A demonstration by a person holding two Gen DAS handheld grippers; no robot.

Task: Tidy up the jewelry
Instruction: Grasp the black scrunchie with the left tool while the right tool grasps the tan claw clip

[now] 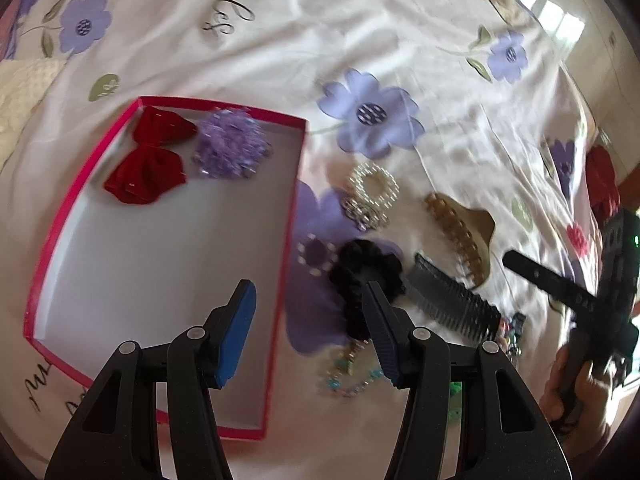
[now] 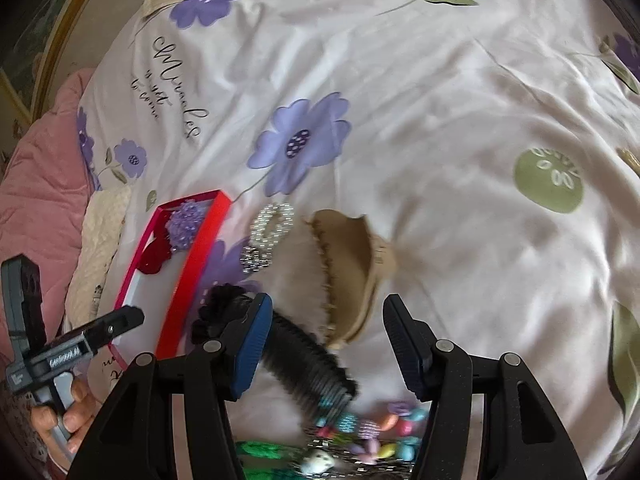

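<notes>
A red-rimmed box (image 1: 294, 184) lies on the bed and holds a red bow (image 1: 150, 160) and a purple flower piece (image 1: 230, 148). To its right lie a pearl ring (image 1: 374, 184), a silver clip (image 1: 364, 214), a black scrunchie (image 1: 360, 272), a beige claw clip (image 1: 464, 232), a black comb (image 1: 452, 300) and coloured beads (image 1: 348, 372). My left gripper (image 1: 312, 328) is open and empty over the box's right edge. My right gripper (image 2: 328, 344) is open and empty above the comb (image 2: 308, 364) and claw clip (image 2: 348, 272); beads (image 2: 372, 428) lie below it.
The bedsheet (image 2: 440, 100) is white with purple flowers and wrinkles. A pink blanket (image 2: 36, 184) lies at the left edge. The other hand-held gripper shows in each view (image 1: 560, 284), (image 2: 80, 340). A green item (image 2: 260, 452) lies by the beads.
</notes>
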